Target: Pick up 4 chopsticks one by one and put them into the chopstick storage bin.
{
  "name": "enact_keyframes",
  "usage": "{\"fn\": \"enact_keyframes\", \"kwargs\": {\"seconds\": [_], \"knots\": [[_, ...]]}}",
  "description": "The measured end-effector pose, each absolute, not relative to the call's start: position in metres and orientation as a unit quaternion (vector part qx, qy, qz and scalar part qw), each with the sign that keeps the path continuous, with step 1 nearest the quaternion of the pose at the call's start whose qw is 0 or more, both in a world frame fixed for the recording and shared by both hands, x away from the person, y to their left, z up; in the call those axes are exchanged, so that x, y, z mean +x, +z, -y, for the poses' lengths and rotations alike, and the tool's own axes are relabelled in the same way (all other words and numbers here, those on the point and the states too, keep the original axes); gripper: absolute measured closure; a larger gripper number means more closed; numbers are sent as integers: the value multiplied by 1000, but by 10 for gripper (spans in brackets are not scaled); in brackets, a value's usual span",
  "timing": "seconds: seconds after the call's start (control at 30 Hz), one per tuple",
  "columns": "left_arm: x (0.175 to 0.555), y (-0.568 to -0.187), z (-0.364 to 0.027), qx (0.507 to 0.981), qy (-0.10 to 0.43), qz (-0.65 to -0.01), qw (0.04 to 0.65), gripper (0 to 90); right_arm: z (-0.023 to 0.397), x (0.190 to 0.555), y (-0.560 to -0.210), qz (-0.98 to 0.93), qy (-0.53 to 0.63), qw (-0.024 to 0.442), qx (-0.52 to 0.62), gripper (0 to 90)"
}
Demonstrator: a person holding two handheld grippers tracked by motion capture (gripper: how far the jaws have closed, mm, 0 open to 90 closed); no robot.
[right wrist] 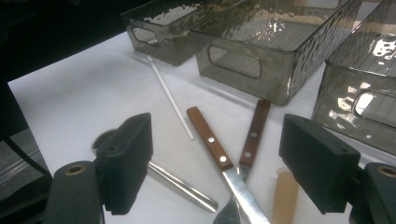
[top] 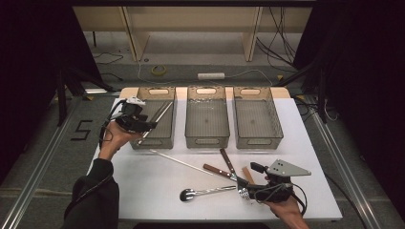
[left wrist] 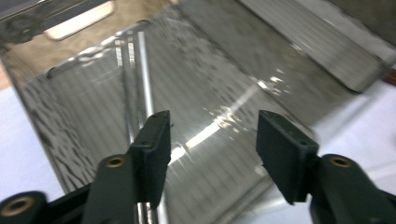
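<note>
Left gripper [top: 152, 125] over white table [top: 143, 191]

Empty middle bin [top: 207, 119], right bin [top: 256, 121], tape roll [top: 159, 70].

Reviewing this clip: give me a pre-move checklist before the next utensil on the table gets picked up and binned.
1. Left gripper open, nothing between its pads: ok.
2. Metal chopsticks lying inside the left bin: ok.
3. Right gripper open above the utensils: ok.
4. Two wooden-handled knives separate for a clean pick: not ok, their blades cross.
5. Spoon free of the knives: cannot tell.
6. Middle bin has room: ok.
</note>
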State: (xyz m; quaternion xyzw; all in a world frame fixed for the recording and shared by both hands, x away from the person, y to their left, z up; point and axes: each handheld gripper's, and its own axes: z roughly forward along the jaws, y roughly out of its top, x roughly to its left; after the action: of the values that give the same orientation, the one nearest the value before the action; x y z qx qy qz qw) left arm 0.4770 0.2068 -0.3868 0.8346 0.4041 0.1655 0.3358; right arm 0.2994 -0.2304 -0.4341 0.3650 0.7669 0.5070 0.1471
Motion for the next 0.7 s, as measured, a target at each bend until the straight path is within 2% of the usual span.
{"fn": "enact_keyframes", "kwargs": {"seconds": [0.33,0.7], "knots": [[463,-385,-189,873,144,-350,307,323,231,298,-433,-767,507,148,364,269],[452,-386,-161,912,134,-282,266,297,230,298,-433,-769,507,148,360,268]]}}
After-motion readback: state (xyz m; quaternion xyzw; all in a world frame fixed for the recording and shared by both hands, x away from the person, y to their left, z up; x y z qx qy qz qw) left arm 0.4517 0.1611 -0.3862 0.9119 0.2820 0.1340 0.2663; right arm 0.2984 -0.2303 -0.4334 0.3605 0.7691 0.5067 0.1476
